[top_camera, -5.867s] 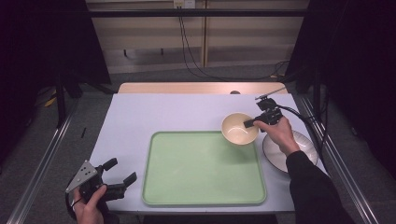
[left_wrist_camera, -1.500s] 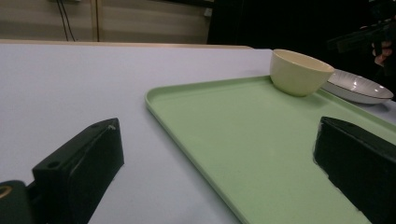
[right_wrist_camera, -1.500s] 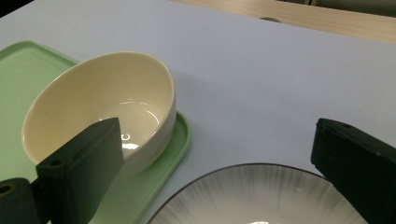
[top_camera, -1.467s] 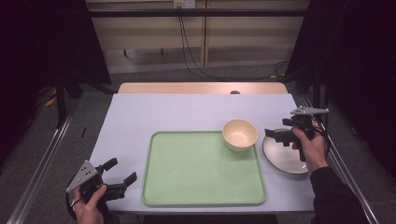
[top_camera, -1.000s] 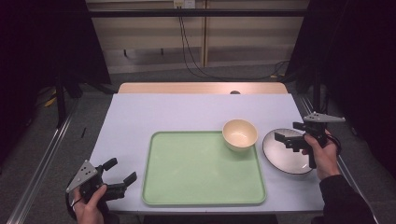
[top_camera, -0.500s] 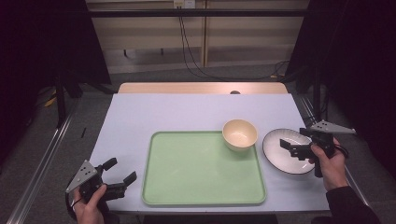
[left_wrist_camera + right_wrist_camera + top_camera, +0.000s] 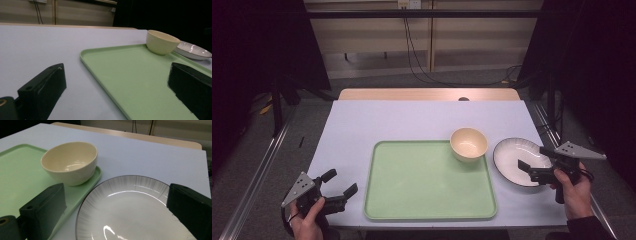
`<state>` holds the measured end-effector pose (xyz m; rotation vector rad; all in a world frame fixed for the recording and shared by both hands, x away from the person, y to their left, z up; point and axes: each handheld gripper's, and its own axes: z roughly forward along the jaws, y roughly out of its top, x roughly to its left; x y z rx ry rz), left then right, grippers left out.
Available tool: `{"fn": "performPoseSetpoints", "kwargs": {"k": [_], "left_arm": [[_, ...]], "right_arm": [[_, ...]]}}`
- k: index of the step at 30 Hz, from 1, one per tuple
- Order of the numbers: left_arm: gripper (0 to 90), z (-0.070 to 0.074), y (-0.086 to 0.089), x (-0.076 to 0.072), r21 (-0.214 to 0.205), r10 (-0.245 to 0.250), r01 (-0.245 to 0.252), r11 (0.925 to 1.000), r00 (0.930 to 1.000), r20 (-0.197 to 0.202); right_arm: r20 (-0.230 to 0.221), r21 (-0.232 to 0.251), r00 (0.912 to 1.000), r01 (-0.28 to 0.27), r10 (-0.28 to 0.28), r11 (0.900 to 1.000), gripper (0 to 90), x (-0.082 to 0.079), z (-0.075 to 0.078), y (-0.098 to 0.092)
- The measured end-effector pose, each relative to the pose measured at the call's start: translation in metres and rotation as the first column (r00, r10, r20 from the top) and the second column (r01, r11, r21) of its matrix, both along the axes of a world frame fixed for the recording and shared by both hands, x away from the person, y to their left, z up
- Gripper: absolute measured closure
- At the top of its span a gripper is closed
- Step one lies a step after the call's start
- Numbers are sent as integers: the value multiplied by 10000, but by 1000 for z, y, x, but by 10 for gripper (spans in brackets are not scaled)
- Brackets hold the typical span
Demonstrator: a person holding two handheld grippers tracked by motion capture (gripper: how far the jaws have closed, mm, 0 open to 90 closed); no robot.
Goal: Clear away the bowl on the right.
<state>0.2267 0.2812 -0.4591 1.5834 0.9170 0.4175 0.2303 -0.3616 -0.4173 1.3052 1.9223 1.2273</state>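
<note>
Our right gripper [image 7: 532,160] hangs over the near right part of the white plate [image 7: 518,159], its two black jaws spread wide with nothing between them; in the right gripper view the jaws flank the plate's near rim without touching it. Our left gripper [image 7: 341,184] rests low at the table's near left corner, just left of the green tray [image 7: 428,182], its jaws likewise apart and empty. The table [image 7: 412,120] has a pale lilac top with a strip of bare wood along its far edge; beyond it we see grey floor, dark curtains at both sides, a light panelled wall and black cables hanging down it. The plate lies flat on the table near the right edge, just beside the tray's right rim; it is round with a thin dark rim and fine grey streaks running inward, so we can give it no long axis, and it faces straight up. A cream bowl [image 7: 468,143] stands upright in the tray's far right corner, mouth up, close beside the plate but apart from it.
</note>
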Motion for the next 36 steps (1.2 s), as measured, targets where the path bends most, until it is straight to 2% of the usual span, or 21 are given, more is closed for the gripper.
{"fn": "performPoseSetpoints", "kwargs": {"k": [7,10,17,20,25,30,36], "left_arm": [[18,0,0,0,4,-9,9,10000,10000,25],[18,0,0,-1,43,3,-3,10000,10000,47],[18,0,0,-2,32,68,-68,10000,9999,81],[18,0,0,-2,30,76,-77,10000,9999,78],[18,1,0,-2,168,64,-66,9998,9999,127],[18,0,-1,-1,59,26,-26,10000,10000,86],[18,0,-1,-1,60,6,-6,10000,10000,61]], "right_arm": [[215,157,9991,356,-360,9992,19,-18,-5,-4],[254,415,9981,555,-566,9976,20,-27,-8,-7],[331,689,9979,533,-557,9962,19,-43,-13,-15],[428,1063,9970,598,-647,9925,18,-48,-14,-21],[480,1282,9977,420,-484,9909,17,-57,-17,-23],[209,1157,9987,427,-454,9924,9,-61,-21,-24],[287,1067,9987,386,-419,9935,10,-60,-21,-24]]}}
